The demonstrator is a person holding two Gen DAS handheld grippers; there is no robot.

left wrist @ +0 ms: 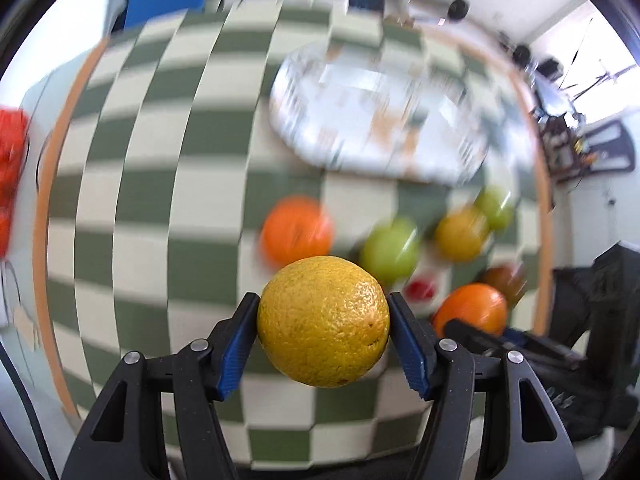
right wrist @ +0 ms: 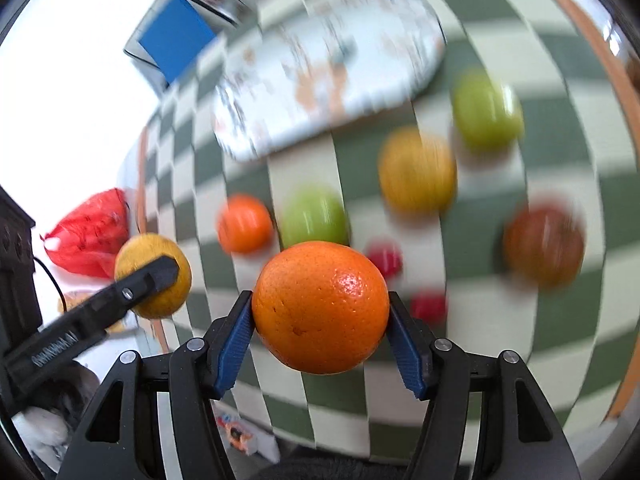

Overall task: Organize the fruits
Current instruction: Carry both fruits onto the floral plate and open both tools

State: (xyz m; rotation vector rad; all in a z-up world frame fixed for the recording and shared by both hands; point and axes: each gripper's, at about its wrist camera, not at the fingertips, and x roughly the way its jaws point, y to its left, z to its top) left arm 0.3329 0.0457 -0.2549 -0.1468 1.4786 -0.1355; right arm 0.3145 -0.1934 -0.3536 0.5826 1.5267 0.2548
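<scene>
Above checkered cloth [left wrist: 160, 200], yellow citrus [left wrist: 323, 322] between left tool [left wrist: 323, 336] pads.

Yellow citrus [left wrist: 323, 321] between jaws

Black grippers [left wrist: 323, 322], ribbed blue pads [left wrist: 236, 354], silver screws, perhaps embossed lettering.

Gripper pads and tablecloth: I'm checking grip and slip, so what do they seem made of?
Pads: blue, ribbed, matte, probably rubber or soft plastic. Tablecloth: green and cream checks, smooth; blur leaves fabric or vinyl open.
</scene>
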